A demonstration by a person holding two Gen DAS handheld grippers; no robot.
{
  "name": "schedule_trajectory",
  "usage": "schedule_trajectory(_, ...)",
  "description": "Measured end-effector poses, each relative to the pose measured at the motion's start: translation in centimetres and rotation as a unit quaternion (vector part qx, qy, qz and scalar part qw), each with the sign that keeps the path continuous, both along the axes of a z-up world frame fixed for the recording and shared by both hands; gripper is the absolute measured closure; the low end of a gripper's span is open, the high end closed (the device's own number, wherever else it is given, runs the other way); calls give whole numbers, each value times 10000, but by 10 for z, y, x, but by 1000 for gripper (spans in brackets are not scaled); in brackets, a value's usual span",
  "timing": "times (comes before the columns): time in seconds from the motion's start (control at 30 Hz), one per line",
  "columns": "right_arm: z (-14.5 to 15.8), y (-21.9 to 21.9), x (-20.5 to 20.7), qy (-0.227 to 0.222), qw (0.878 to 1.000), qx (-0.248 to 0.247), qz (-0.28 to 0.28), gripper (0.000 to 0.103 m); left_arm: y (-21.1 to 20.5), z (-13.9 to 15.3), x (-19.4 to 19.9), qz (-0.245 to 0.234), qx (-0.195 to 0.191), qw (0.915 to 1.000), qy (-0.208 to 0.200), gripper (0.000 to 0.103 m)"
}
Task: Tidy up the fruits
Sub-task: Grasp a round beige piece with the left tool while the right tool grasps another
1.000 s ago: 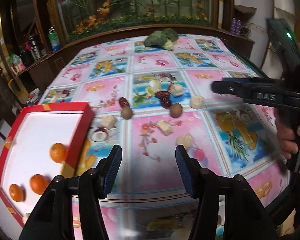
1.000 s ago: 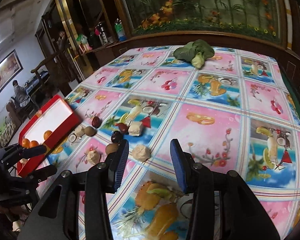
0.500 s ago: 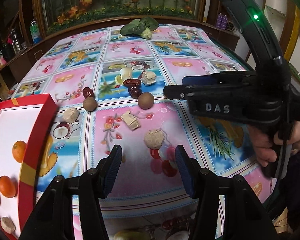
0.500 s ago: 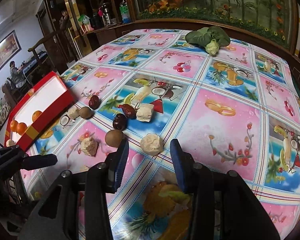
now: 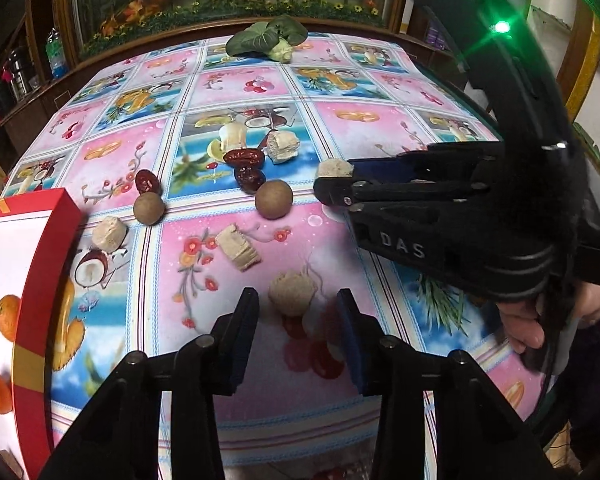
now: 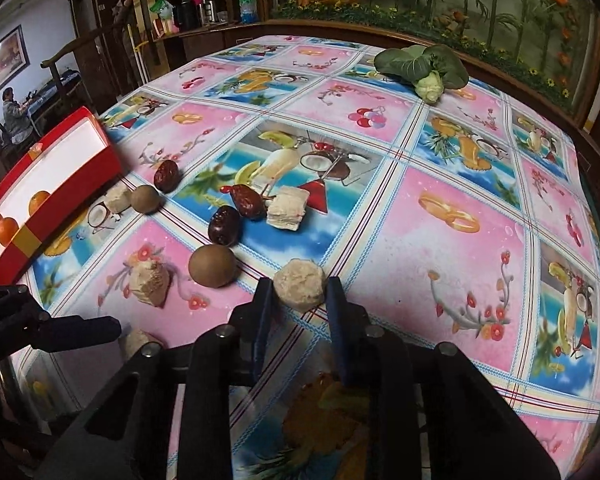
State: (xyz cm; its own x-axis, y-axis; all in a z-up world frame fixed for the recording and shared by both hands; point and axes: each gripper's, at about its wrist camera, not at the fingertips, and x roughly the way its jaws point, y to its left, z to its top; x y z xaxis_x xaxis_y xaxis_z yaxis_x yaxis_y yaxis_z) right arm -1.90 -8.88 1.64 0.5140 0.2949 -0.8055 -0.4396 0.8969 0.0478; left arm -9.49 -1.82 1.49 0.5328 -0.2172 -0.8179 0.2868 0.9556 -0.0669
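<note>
Because both claws worked at once, I had a beige lump in front of each. My right gripper [image 6: 299, 296] stood narrow, its blue pads flanking a pale crumbly chunk [image 6: 299, 290] at about six o'clock on the tablecloth [image 6: 440, 200]; I could not tell whether the pads already pressed it. My left gripper [image 5: 297, 308] gaped wide around a second chunk [image 5: 293, 293], the pads well clear of its sides. Both lumps looked light, dry and brittle, so I judged a gentle squeeze across the broad middle safest, since corners would likely crumble. The round brown fruit [image 6: 212, 266] sat just at ten o'clock of the right chunk and would roll if nudged. The red box [image 5: 44, 280] with oranges [image 5: 9, 317] waited at nine o'clock. White letters "DAS" [image 5: 402, 245] showed on the right claw's body.
</note>
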Motion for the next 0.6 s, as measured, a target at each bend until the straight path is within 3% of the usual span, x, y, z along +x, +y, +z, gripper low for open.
schedule_trajectory(0.2, 7, -10, -1, -14, 9996, 254, -105, 74, 5, 0, 2, 12, 8, 10000, -46, 73)
schedule_trajectory(0.43, 15, -13, -2, -42, 9986, 491, -178, 74, -1, -1, 0, -92, 245, 9995, -192, 73)
schedule_trajectory(0.6, 18, -19, 0, -23, 9973, 663, -300, 74, -4, 0, -2, -165, 322, 9991, -232, 80)
